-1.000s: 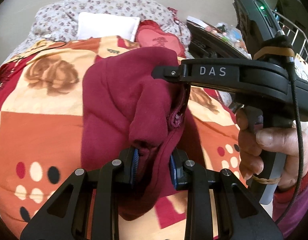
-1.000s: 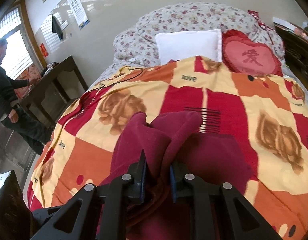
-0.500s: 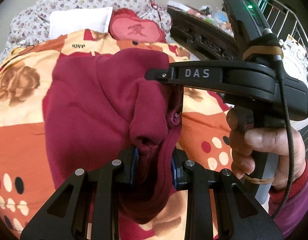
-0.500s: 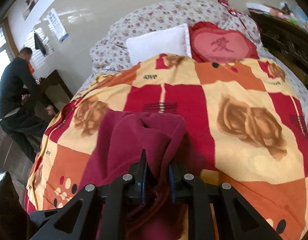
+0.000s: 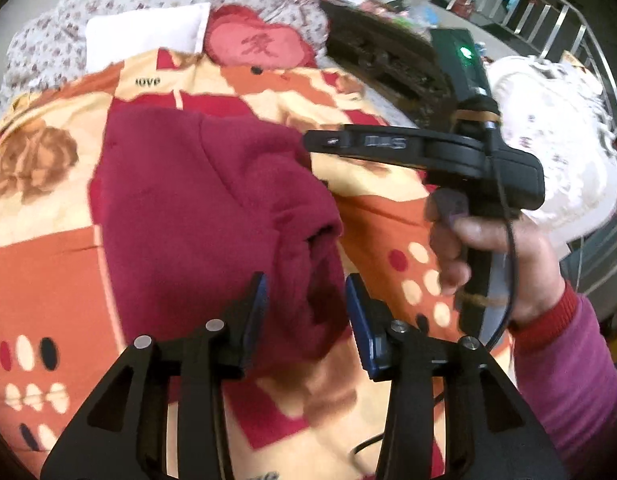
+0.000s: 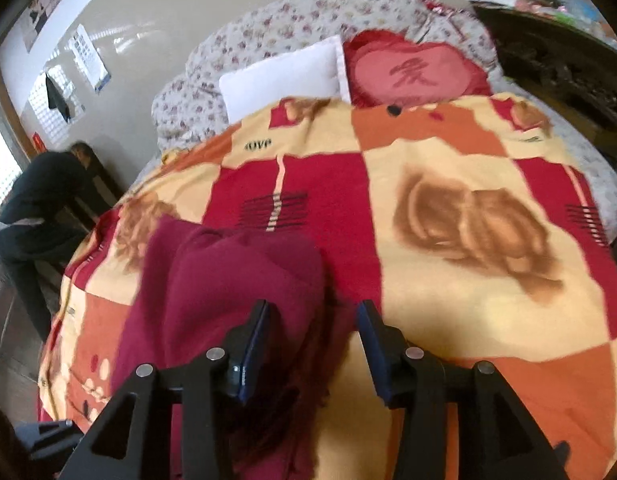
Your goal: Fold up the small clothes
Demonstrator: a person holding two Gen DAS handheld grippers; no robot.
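Garment loose on bed, both tools spread

Maroon garment (image 5: 196, 216) lies bunched on the patchwork blanket (image 5: 48, 264) of the bed, long axis running from my tools up toward the pillows, a rumpled fold at its right edge. My left tool (image 5: 306, 312) has its fingers wide, straddling the near end of the cloth without clamping it. My right tool (image 6: 312, 336) is wide too, the cloth's right edge sitting between its pads; from the left wrist camera I see that tool's nose over the garment's far right corner, my right hand (image 5: 492, 264) on its grip. Both frames are motion-blurred. White pillow (image 6: 284, 76) and red heart cushion (image 6: 412, 72) sit at the head against a floral quilt (image 6: 292, 24). Dark wooden cabinet (image 6: 556, 76) stands to the right. Someone in dark clothes (image 6: 36, 200) bends by a window at left.
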